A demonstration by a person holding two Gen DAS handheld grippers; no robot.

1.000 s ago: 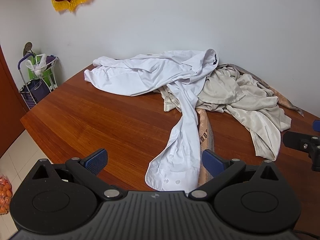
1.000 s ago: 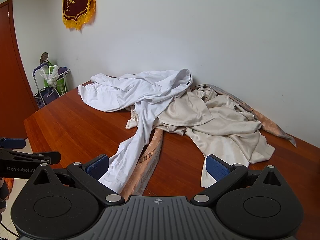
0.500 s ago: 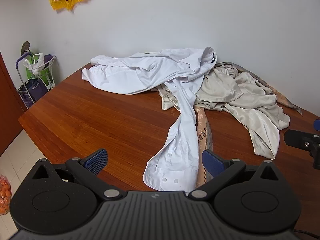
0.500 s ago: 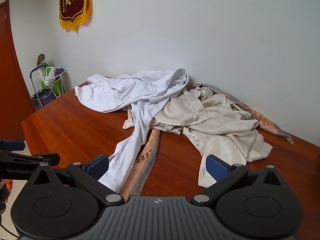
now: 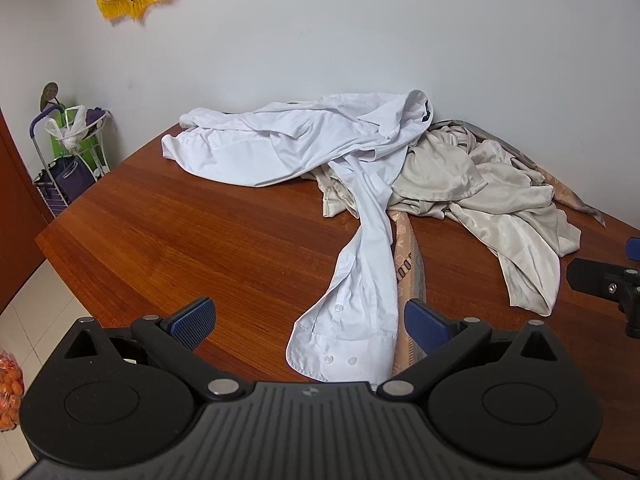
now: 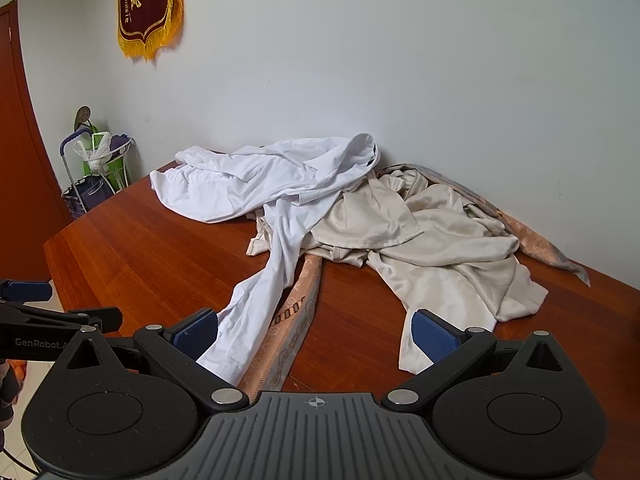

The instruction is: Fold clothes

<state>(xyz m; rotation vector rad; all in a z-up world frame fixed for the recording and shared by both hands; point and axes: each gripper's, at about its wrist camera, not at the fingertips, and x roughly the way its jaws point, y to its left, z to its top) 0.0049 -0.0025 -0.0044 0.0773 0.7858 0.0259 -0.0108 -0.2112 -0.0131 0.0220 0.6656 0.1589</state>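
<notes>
Three garments point(image 5: 360, 208), two tools point(image 5: 308, 320), one table point(image 5: 200, 232).

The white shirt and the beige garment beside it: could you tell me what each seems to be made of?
The white shirt looks like matte woven cotton or a cotton blend: crisp creases, no shine, a buttoned cuff. The beige garment looks like satin, perhaps silk or polyester: soft sheen and fluid folds. Both guesses rest on appearance only.

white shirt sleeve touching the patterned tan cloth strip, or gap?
Touching. In the left wrist view the white shirt sleeve overlaps the patterned strip's left edge along its length, no table wood between them. The right wrist view agrees.
</notes>
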